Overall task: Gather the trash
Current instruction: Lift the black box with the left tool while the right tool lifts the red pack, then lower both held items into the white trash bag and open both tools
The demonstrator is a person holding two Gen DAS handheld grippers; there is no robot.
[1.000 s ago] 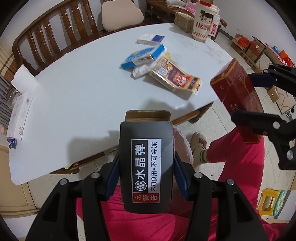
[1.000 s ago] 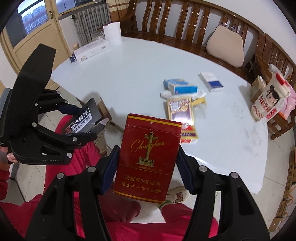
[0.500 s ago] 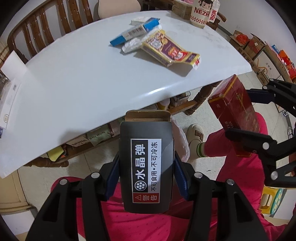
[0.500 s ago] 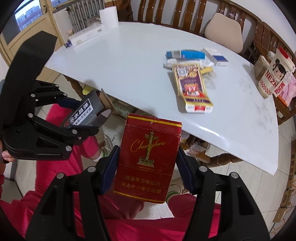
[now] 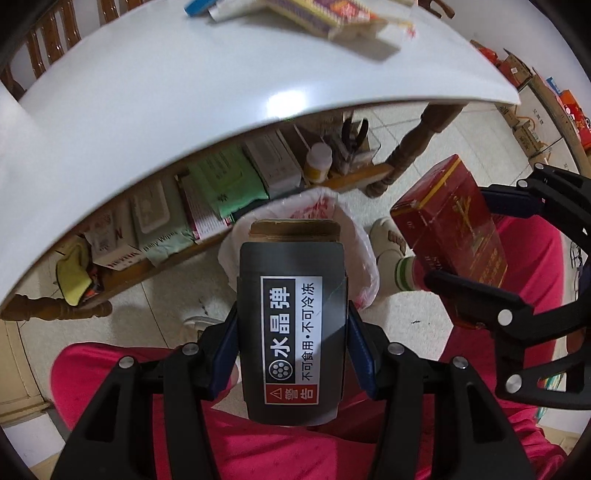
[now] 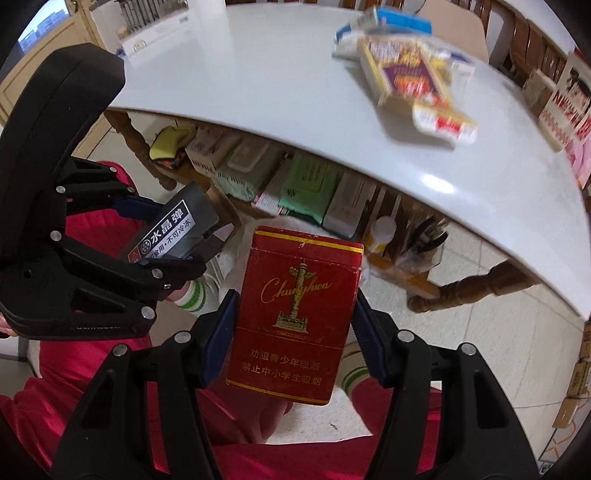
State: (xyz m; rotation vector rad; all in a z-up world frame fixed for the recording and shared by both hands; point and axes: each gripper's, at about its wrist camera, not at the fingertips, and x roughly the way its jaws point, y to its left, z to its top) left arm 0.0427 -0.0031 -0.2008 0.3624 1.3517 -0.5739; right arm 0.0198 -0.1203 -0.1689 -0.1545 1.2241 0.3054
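Observation:
My left gripper is shut on a dark grey box with a white label. It holds the box above a white plastic bag on the floor below the table edge. My right gripper is shut on a red cigarette pack. The pack also shows at the right of the left wrist view, beside the bag. The grey box shows at the left of the right wrist view. More trash lies on the white table: a purple and yellow carton and a blue box.
A shelf under the table holds green packets, boxes and a small bottle. A carved wooden table leg stands behind the bag. The person's red trousers and slippered foot are below the grippers. Cardboard boxes line the right floor.
Both grippers have dropped below the table edge and tilted down with their boxes. The under-table shelf and the white bag have come into view.

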